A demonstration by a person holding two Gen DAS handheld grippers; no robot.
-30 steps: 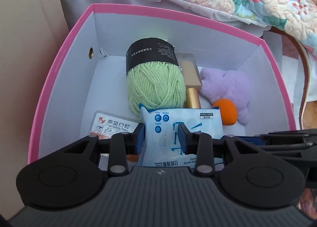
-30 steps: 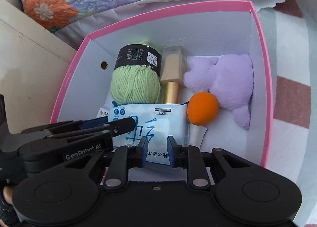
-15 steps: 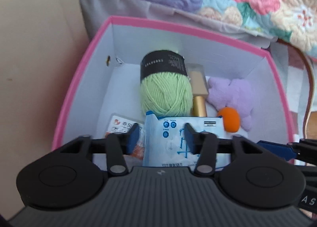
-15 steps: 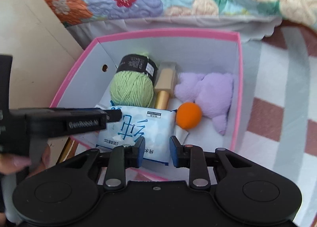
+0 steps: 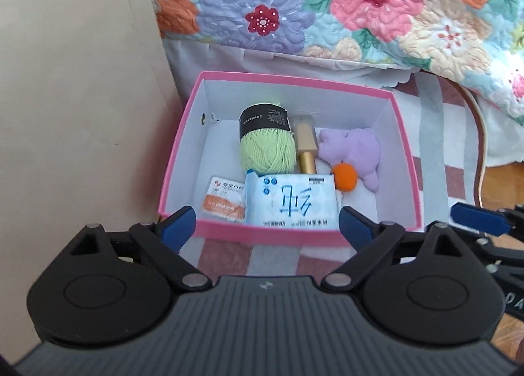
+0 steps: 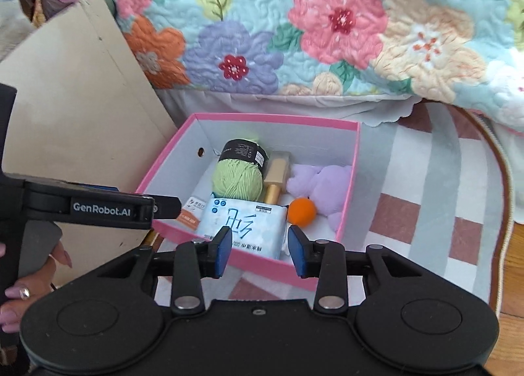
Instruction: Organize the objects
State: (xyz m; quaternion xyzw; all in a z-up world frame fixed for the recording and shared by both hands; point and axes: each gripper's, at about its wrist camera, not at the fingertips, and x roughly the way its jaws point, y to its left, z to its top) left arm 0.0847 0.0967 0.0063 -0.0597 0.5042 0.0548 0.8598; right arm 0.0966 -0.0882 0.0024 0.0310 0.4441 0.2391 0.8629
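The wet-wipes pack (image 5: 291, 200) lies against the pink box's (image 5: 281, 234) near wall, beyond my left gripper (image 5: 267, 223) and right gripper (image 6: 260, 249), both opening on nothing.

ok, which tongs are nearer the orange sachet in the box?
Left. The left tongs hang by the front-left of the pink box, near the orange sachet; the right tongs hang further right, before the wipes pack. Both are opening, empty.
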